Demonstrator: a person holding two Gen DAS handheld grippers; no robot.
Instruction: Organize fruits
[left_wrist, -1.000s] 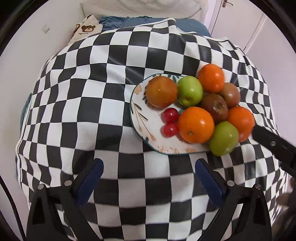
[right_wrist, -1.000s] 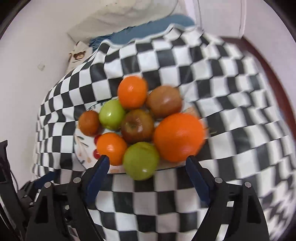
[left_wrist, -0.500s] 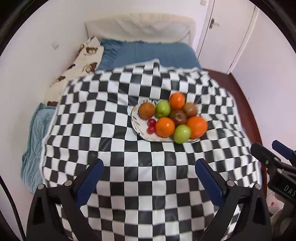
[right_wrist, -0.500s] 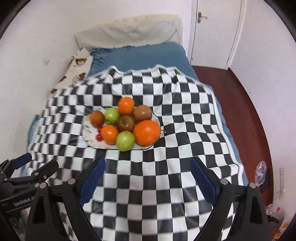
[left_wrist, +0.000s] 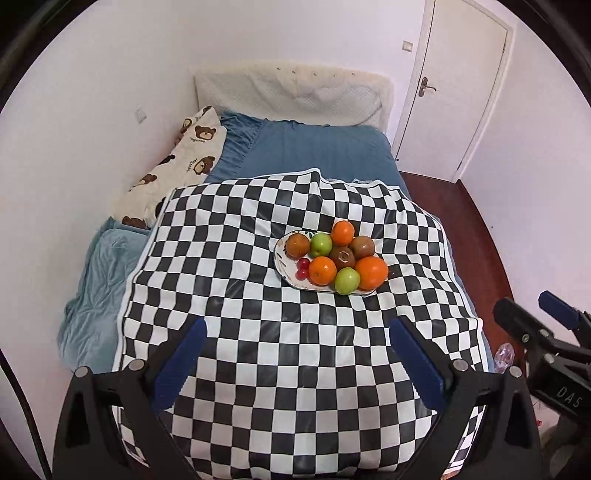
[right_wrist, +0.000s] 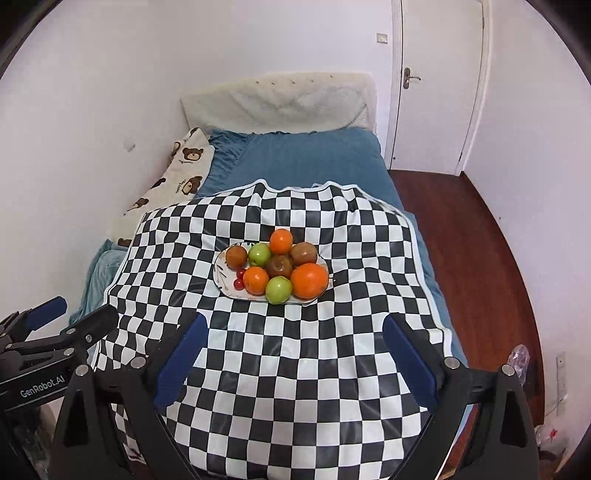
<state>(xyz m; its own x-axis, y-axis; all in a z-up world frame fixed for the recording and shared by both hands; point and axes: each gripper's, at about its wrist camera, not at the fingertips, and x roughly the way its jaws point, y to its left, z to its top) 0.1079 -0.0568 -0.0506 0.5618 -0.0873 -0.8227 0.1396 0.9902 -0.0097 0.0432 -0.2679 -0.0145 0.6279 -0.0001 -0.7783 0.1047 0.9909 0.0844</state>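
A white patterned plate (left_wrist: 286, 275) (right_wrist: 225, 286) sits on a black-and-white checkered cloth (left_wrist: 240, 314) (right_wrist: 295, 350) on a bed. It holds oranges (left_wrist: 371, 272) (right_wrist: 309, 280), green apples (left_wrist: 347, 280) (right_wrist: 278, 290), brown fruits (left_wrist: 297, 246) (right_wrist: 236, 257) and small red cherries (left_wrist: 303, 268) (right_wrist: 240, 279). My left gripper (left_wrist: 295, 363) is open and empty, well back from the plate. My right gripper (right_wrist: 293, 356) is open and empty, also well back. Each gripper shows at the edge of the other's view, the right one (left_wrist: 546, 325) and the left one (right_wrist: 55, 325).
The bed has a blue sheet (left_wrist: 314, 155), a bear-print pillow (left_wrist: 177, 162) at the left wall and a cream headboard (left_wrist: 291, 92). A white door (left_wrist: 454, 88) and dark wooden floor (right_wrist: 469, 240) lie to the right. White walls close in left and back.
Both grippers have pulled far back and up from the plate. The fruit, close and large a second ago, now sits small in the middle of the cloth. Both jaws stay open.
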